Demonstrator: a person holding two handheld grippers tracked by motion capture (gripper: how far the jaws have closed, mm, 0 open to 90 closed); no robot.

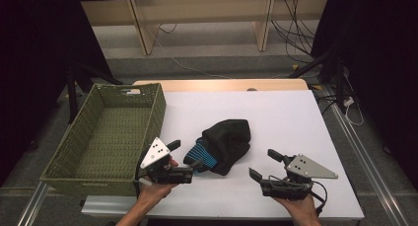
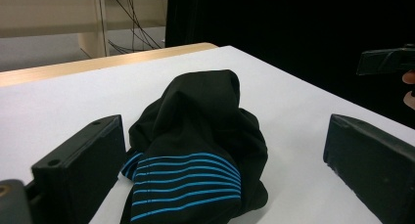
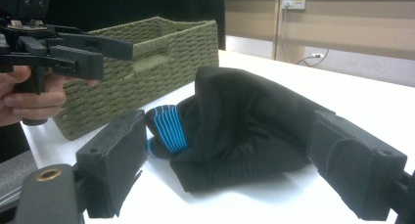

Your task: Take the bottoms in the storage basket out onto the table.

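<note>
Black fabric with a band of bright blue stripes, a crumpled garment (image 1: 226,143), lies near the middle of the white table (image 1: 276,117), just right of a green woven basket (image 1: 106,137). What kind of garment it is cannot be told, since it is bunched into a heap and its folds hide its shape; the striped part sits at the end nearest the person. The left gripper (image 1: 185,156), held in the left hand (image 1: 156,189), has its jaws spread wide apart, one on each side of the striped end, and grasps nothing; from the high view it is hard to say whether the nearer jaw touches the cloth. In the left gripper view the garment (image 2: 198,145) sits between the two black jaws, and its lower edge is cut off by the bottom of the frame. The right gripper (image 1: 266,166), in the right hand (image 1: 300,208), rests lower right of the heap, apart from it, with its jaws likewise released and holding nothing. In the right gripper view the garment (image 3: 244,121) shows between the open jaws, and the basket (image 3: 147,72) stands behind it with the left gripper (image 3: 115,53) in front of its wall. The basket's near wall hides part of its floor in the high view.
</note>
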